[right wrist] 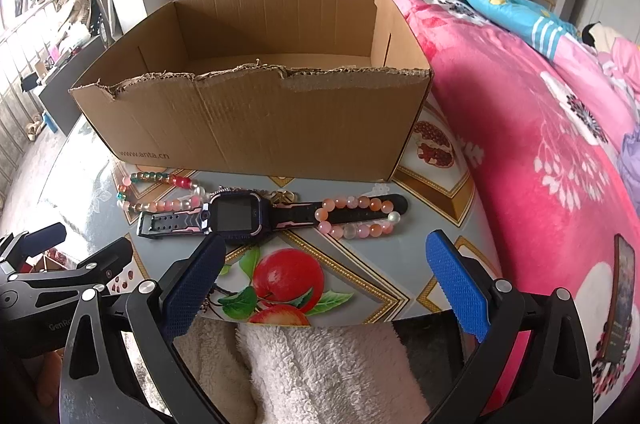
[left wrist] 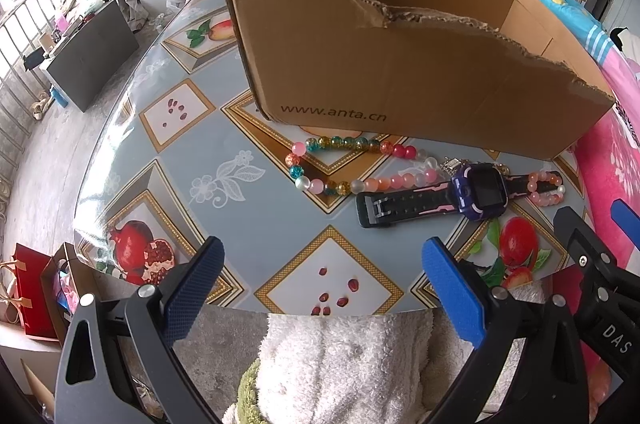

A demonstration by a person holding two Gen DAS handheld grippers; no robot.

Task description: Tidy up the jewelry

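Note:
An open cardboard box (left wrist: 400, 64) (right wrist: 260, 124) stands on the round table, and its visible floor is bare. In front of it lie a multicolour bead bracelet (left wrist: 320, 144) (right wrist: 182, 181), a purple and black smartwatch (left wrist: 478, 190) (right wrist: 236, 216) and a pink bead bracelet (left wrist: 538, 200) (right wrist: 348, 202) looped over the watch strap. A small metal trinket (right wrist: 282, 196) sits behind the watch. My left gripper (left wrist: 324, 248) hangs open over the table's near edge, short of the beads. My right gripper (right wrist: 326, 244) is open just in front of the watch and holds nothing.
The table (left wrist: 180, 112) has a glossy fruit-print cover, and its near edge runs under both grippers. A pink quilted bed (right wrist: 540, 104) presses against its right side, with a phone (right wrist: 622, 296) on it. White fluffy fabric (left wrist: 340, 356) lies below the edge. A red bag (left wrist: 32, 288) stands on the floor at left.

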